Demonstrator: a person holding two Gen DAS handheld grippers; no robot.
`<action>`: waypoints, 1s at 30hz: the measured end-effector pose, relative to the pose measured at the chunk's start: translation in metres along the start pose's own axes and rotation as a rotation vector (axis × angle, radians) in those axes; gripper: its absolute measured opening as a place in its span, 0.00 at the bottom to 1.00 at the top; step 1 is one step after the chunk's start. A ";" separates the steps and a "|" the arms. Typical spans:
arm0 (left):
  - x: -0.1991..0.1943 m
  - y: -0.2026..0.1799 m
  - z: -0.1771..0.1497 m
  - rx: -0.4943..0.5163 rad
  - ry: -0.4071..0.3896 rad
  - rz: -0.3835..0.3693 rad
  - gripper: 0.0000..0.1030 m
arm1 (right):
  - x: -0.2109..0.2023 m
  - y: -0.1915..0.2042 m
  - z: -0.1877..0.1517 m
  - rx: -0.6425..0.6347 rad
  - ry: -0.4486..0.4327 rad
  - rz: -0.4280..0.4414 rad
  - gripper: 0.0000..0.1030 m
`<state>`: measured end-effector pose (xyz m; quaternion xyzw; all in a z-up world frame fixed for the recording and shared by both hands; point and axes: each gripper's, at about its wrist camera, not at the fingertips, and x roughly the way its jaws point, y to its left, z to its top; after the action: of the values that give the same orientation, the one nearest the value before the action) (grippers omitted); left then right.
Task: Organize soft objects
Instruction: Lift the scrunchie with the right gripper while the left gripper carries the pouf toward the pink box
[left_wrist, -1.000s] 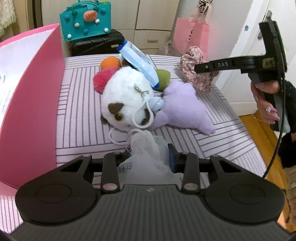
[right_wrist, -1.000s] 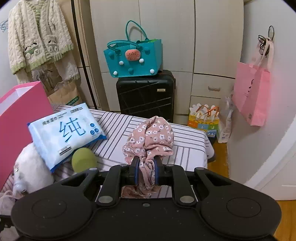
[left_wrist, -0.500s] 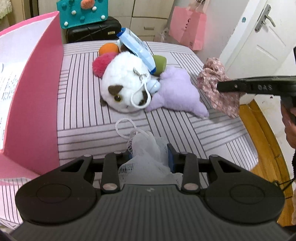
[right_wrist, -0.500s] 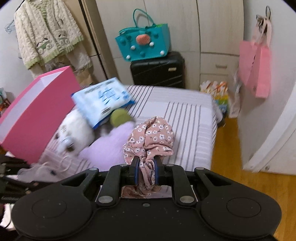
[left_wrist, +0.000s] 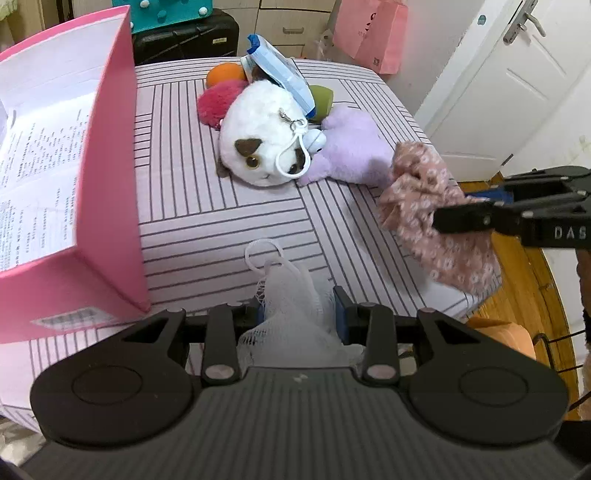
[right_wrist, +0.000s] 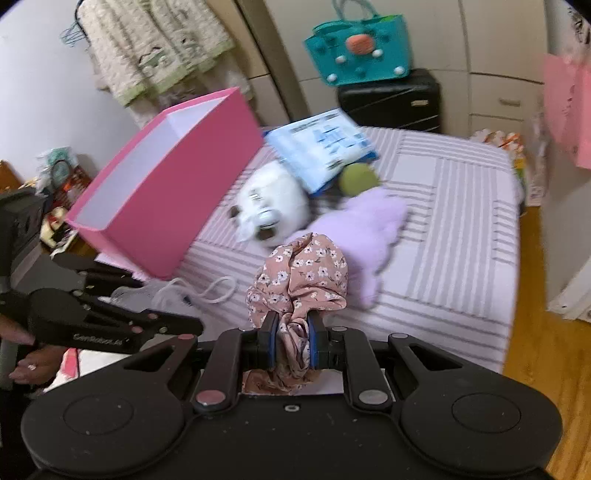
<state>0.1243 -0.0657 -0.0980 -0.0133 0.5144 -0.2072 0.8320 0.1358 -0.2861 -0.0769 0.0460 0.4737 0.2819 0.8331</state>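
In the left wrist view, the left gripper (left_wrist: 298, 308) stays clamped on the white mesh bath pouf (left_wrist: 291, 314), now lifted back toward the near corner of the pink box (left_wrist: 107, 206). In the right wrist view, the right gripper (right_wrist: 291, 341), pinching the floral scrunchie (right_wrist: 299, 280), has swung from the table's far side toward the box; both look ready for dropping in.

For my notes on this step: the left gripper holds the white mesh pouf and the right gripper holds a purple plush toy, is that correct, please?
Not quite. The right gripper is shut on the floral scrunchie, as the right wrist view shows; the purple plush toy lies on the table. The left gripper does hold the white mesh pouf.
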 end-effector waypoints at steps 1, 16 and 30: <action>-0.002 0.001 0.000 0.000 0.004 -0.003 0.33 | 0.001 0.005 0.000 -0.003 0.011 0.016 0.19; -0.059 0.021 -0.007 0.040 0.086 -0.028 0.33 | 0.006 0.078 0.010 -0.108 0.100 0.132 0.19; -0.131 0.063 0.009 0.047 -0.097 -0.029 0.33 | -0.011 0.137 0.055 -0.211 0.016 0.095 0.19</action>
<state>0.1025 0.0367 0.0025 -0.0110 0.4681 -0.2304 0.8530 0.1182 -0.1671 0.0088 -0.0218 0.4454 0.3700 0.8150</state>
